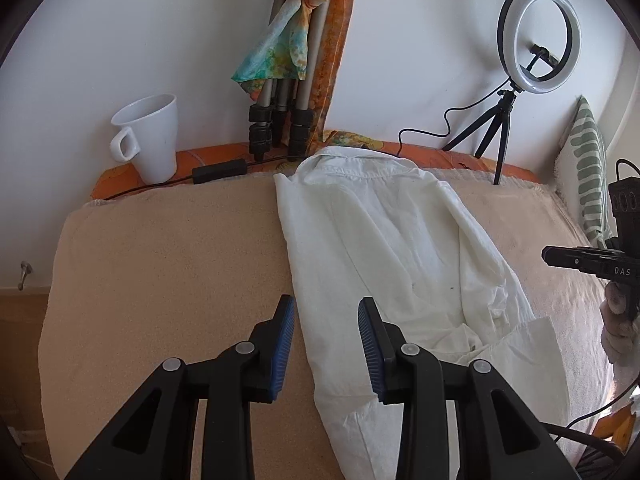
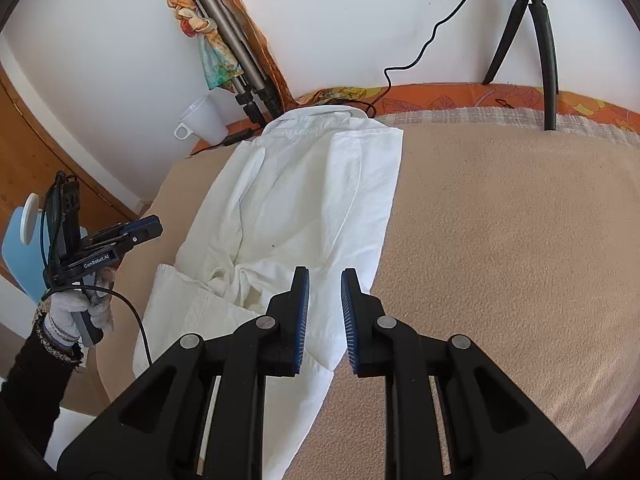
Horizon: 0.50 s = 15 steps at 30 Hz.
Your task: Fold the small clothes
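A white collared shirt [image 1: 384, 240] lies on the beige blanket [image 1: 168, 264], folded lengthwise into a long strip with its collar toward the wall and a sleeve cuff [image 1: 532, 340] lying across its lower part. My left gripper [image 1: 326, 308] is open and empty, hovering over the shirt's left edge. The right gripper [image 1: 580, 262] shows at the right border. In the right wrist view the shirt [image 2: 304, 200] runs from the collar down to the lower left. My right gripper [image 2: 325, 280] is open and empty above the shirt's right edge. The left gripper [image 2: 132, 232] is beside the shirt's left side.
A white mug [image 1: 150, 142], a black power adapter [image 1: 219, 171] and a folded tripod [image 1: 280, 112] draped with colourful cloth stand along the wall. A ring light [image 1: 538, 36] on a small tripod stands at the back right. A striped pillow [image 1: 586, 168] lies at the right.
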Available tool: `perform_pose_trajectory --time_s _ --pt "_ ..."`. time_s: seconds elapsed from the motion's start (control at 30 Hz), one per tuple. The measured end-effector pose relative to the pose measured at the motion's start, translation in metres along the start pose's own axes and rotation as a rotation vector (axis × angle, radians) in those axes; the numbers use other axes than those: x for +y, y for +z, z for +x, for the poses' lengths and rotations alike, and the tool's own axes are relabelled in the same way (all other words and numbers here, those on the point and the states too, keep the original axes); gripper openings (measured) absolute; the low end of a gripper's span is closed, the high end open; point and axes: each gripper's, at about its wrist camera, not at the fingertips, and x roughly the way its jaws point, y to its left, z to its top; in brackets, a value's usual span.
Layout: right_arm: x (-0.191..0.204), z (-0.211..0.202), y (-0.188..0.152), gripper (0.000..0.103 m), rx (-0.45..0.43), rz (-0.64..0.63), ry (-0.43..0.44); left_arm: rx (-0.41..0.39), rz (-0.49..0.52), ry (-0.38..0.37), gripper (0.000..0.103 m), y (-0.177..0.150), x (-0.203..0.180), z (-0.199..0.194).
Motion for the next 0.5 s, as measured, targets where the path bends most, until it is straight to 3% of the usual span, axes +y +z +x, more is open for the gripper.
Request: perform_pose_trajectory --time_s 0.1,0.17,0.23,0.5 --pt "-0.007 0.020 0.017 0.018 0.016 0.010 -0.030 0.012 -0.009 -0.009 0.037 0.018 0.003 0.017" --pt "-0.017 0.032 0.028 0.023 0.015 0.023 -0.058 0.020 -0.040 -0.023 0.049 0.028 0.009 0.030" --pt "-0.025 0.042 0.037 0.043 -0.002 0.028 -0.077 0.021 -0.064 -0.012 0.050 0.037 0.018 0.043" --pt "-0.050 0.088 0.068 0.045 0.015 0.062 -0.088 0.070 -0.177 -0.023 0.050 0.060 0.055 0.105"
